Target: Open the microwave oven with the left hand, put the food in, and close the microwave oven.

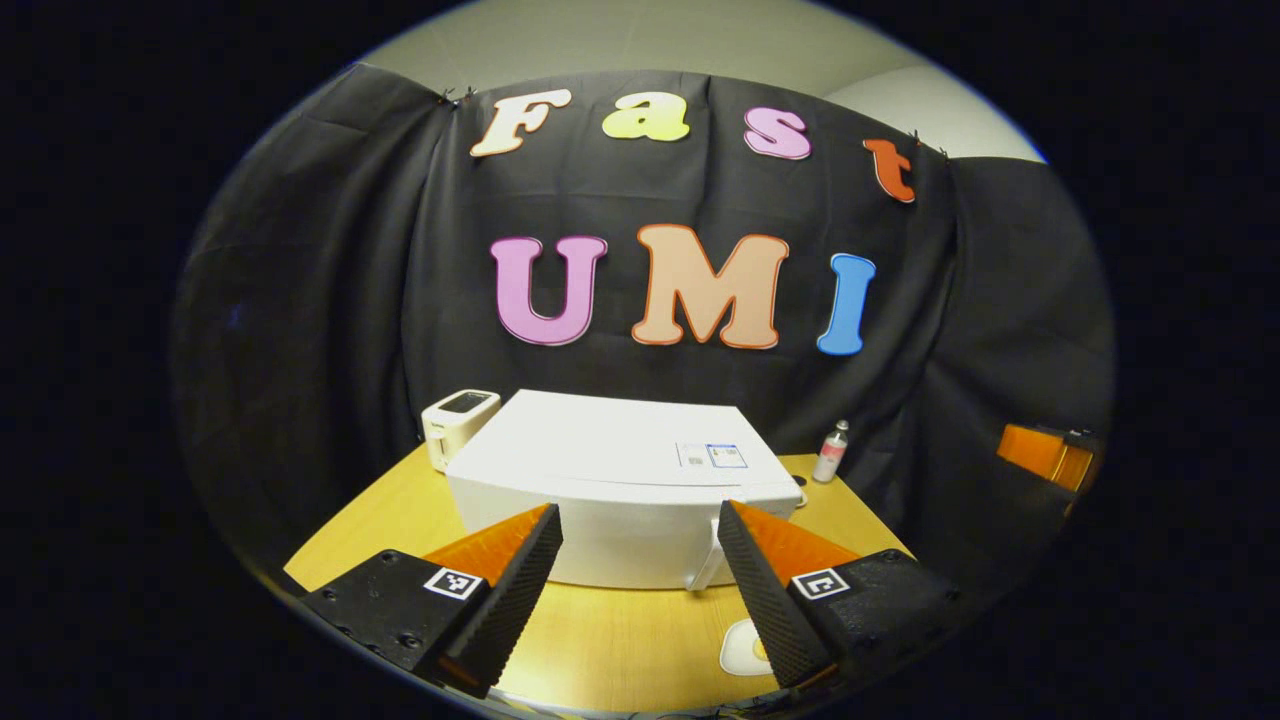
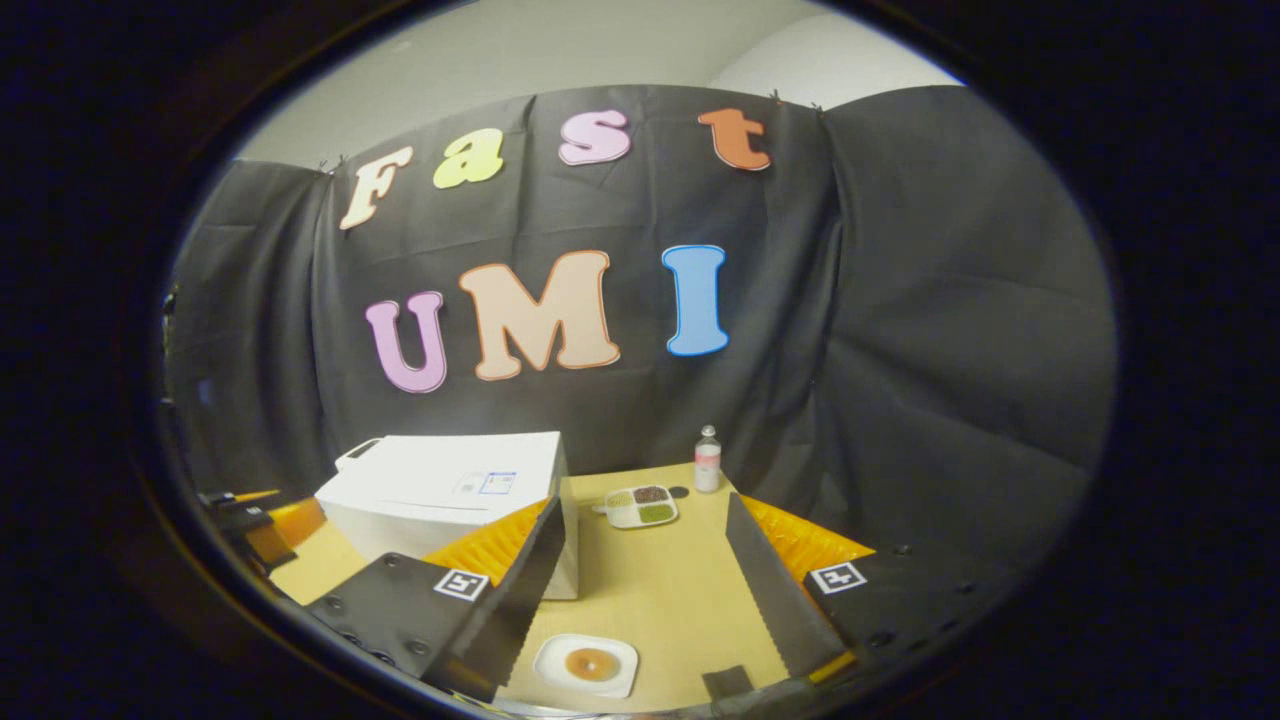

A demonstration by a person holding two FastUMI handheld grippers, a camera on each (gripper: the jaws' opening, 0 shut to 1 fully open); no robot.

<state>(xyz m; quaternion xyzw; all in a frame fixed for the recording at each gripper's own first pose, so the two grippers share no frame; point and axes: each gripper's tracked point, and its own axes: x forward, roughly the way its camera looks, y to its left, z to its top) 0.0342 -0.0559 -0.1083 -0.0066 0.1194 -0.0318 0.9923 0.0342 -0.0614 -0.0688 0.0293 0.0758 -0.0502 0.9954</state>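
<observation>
White and boxy, the microwave oven (image 1: 620,490) sits at the lower middle of the left gripper view on the wooden table (image 1: 380,520), its door shut and its pale handle (image 1: 708,572) low on the front's right side. The left claw (image 1: 640,570) hangs in front of it with both ridged fingers spread wide, holding nothing and touching nothing. In the right gripper view the right claw (image 2: 640,590) is likewise spread and empty, and the food (image 2: 590,663), a brownish round on a small white plate (image 2: 550,665), lies at the bottom centre of the frame, just in front of the fingers. A sectioned dish of grains (image 2: 640,507) and a small bottle (image 2: 707,460) stand farther back, right of the microwave. The task looks barely begun: the door is not yet open. The main risk, as I judge it, is the handle: it is slim and close to the door face, so a finger that lands beside it would shove the light oven across the table instead of swinging the door. Later, a shallow grip on the plate's rim could tip the food off.
</observation>
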